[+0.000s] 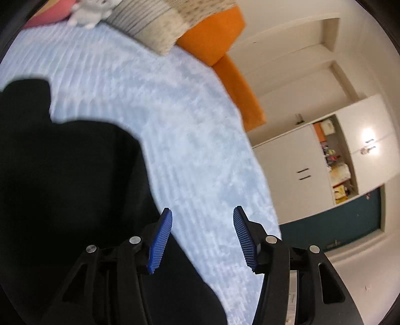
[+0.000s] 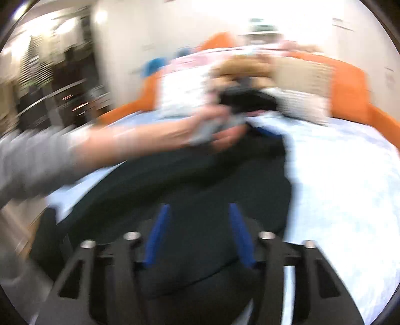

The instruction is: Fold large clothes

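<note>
Your black garment (image 1: 70, 175) lies spread on the pale blue ribbed bedspread (image 1: 175, 112). Your left gripper (image 1: 202, 240) hangs just past the garment's edge, jaws parted, gripping nothing. Your right gripper (image 2: 197, 235) sits above the garment's dark cloth, jaws apart; blur hides whether cloth lies between them.

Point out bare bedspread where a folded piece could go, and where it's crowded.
Free: the pale blue ribbed bedspread between the black garment and the orange padded bed frame, including the strip under the open left claw. Crowded: the head end, with a beige striped pillow and white plush toy, and the garment's side.
</note>
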Action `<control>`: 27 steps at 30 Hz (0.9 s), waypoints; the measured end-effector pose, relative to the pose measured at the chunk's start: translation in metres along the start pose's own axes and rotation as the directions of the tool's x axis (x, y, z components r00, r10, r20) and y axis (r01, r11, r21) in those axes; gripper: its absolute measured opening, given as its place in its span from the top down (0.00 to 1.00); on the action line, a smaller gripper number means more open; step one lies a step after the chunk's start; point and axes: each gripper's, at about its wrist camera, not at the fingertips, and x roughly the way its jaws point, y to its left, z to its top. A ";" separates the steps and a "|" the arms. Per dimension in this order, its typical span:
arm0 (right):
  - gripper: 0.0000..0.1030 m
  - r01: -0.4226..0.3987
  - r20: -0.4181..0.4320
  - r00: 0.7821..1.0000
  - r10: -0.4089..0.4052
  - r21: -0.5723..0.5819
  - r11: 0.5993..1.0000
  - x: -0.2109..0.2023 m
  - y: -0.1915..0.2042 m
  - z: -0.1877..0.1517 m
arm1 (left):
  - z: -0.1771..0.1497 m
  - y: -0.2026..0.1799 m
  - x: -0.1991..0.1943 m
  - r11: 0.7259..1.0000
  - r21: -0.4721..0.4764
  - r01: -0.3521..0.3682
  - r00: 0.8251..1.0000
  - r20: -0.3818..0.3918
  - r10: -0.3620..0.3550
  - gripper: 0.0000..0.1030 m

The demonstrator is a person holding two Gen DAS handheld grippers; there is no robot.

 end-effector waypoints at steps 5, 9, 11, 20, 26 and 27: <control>0.78 0.087 -0.089 0.993 -0.076 0.122 0.989 0.073 -0.063 0.012 | -0.021 0.054 0.005 0.989 -0.066 -0.135 0.991 -0.022 0.134 0.55; 0.79 0.148 -0.193 0.973 -0.125 0.110 0.983 0.105 -0.085 -0.002 | -0.022 0.084 0.002 0.983 -0.065 -0.174 0.985 -0.015 0.173 0.92; 0.81 0.190 -0.222 0.961 -0.164 0.099 0.977 0.115 -0.094 -0.014 | -0.021 0.095 0.000 0.989 -0.071 -0.129 0.992 -0.015 0.128 0.92; 0.76 0.185 -0.116 0.977 -0.178 0.055 0.981 0.056 -0.079 -0.008 | -0.042 0.044 -0.044 0.973 0.084 -0.215 0.974 0.097 0.207 0.66; 0.76 0.006 -0.157 0.988 -0.003 0.019 1.000 0.012 -0.031 -0.040 | -0.135 0.016 -0.099 0.976 0.188 -0.111 0.994 0.031 0.107 0.57; 0.76 -0.014 -0.185 0.983 0.016 0.013 1.000 0.013 -0.022 -0.049 | -0.157 0.020 -0.105 0.980 0.181 -0.086 0.996 -0.003 0.088 0.44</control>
